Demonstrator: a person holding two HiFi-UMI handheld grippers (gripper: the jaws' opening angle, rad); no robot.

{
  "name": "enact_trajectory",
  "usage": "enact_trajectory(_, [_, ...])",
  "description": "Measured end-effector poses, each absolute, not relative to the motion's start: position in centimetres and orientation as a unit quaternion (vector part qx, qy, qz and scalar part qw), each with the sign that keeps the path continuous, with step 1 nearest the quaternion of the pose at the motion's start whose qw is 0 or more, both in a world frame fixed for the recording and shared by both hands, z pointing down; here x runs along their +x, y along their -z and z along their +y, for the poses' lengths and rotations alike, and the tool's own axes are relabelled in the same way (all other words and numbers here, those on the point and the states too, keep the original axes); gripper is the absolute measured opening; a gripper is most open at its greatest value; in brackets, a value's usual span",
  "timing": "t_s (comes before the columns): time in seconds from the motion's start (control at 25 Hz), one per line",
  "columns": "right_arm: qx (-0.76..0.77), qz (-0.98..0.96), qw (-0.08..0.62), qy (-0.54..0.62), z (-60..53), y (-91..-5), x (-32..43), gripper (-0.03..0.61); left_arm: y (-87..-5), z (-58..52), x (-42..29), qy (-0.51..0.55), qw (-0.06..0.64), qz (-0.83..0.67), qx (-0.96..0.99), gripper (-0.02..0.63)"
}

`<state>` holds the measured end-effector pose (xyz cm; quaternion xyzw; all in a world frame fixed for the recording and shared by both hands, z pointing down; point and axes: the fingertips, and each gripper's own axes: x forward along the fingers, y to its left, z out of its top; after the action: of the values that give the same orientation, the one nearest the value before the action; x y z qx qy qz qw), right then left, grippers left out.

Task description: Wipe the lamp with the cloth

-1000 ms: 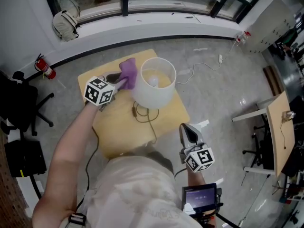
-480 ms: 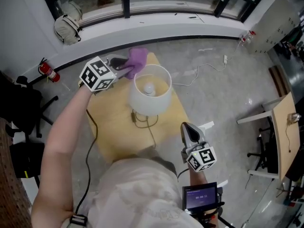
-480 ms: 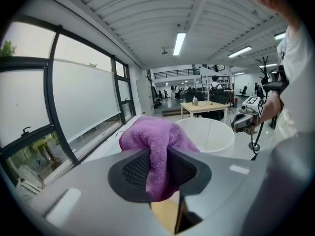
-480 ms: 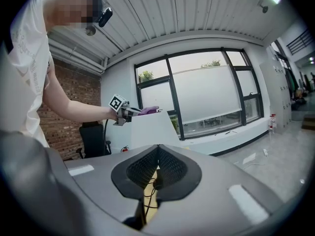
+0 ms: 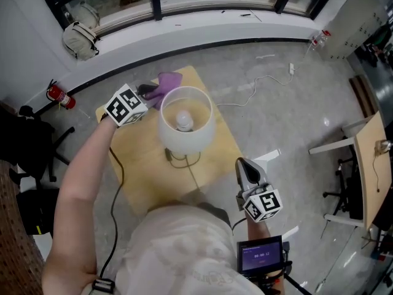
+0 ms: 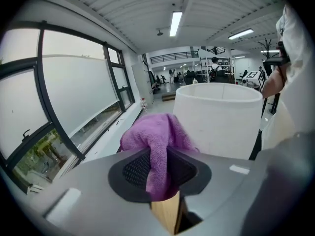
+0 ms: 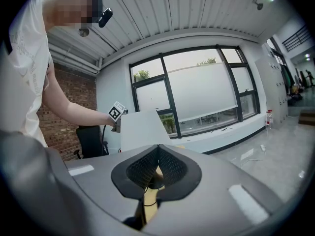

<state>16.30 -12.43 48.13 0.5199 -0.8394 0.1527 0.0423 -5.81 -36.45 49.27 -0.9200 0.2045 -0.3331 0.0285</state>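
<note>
A white lamp with a round shade (image 5: pixel 184 125) stands on a small wooden table (image 5: pixel 144 177), its bulb showing inside. My left gripper (image 5: pixel 150 92) is at the shade's far-left side, shut on a purple cloth (image 5: pixel 169 80) that lies against the shade's upper rim. In the left gripper view the cloth (image 6: pixel 157 134) hangs between the jaws of my left gripper (image 6: pixel 158 154), with the shade (image 6: pixel 221 117) right behind it. My right gripper (image 5: pixel 245 168) hovers off the table's near right corner, shut and holding nothing. In the right gripper view my right gripper (image 7: pixel 158 154) points toward the shade (image 7: pixel 140 129).
The lamp's cord (image 5: pixel 190 171) runs across the table toward me. A white cable (image 5: pixel 258 91) lies on the floor behind the table. A backpack (image 5: pixel 78 39), a fire extinguisher (image 5: pixel 60 95) and a black chair (image 5: pixel 27 137) are at the left, a desk (image 5: pixel 368 158) at the right.
My left gripper has carried the cloth from the shade's left side round toward its far side, rolling as it went. The right gripper has stayed near the table's corner.
</note>
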Motion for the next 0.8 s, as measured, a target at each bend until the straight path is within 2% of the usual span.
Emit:
enact_trajectory(0.52, [0.521, -0.835, 0.049, -0.171, -13.7, -49.4, 18.7, 0.014, -57.0, -38.2, -6.5, 0.424, 0.024, 0.202, -0.883, 0.091])
enact_trajectory(0.8, [0.517, -0.839, 0.041, -0.166, -14.3, -48.9, 19.2, 0.014, -51.9, -39.3, -5.4, 0.4, 0.069, 0.216, -0.888, 0.091])
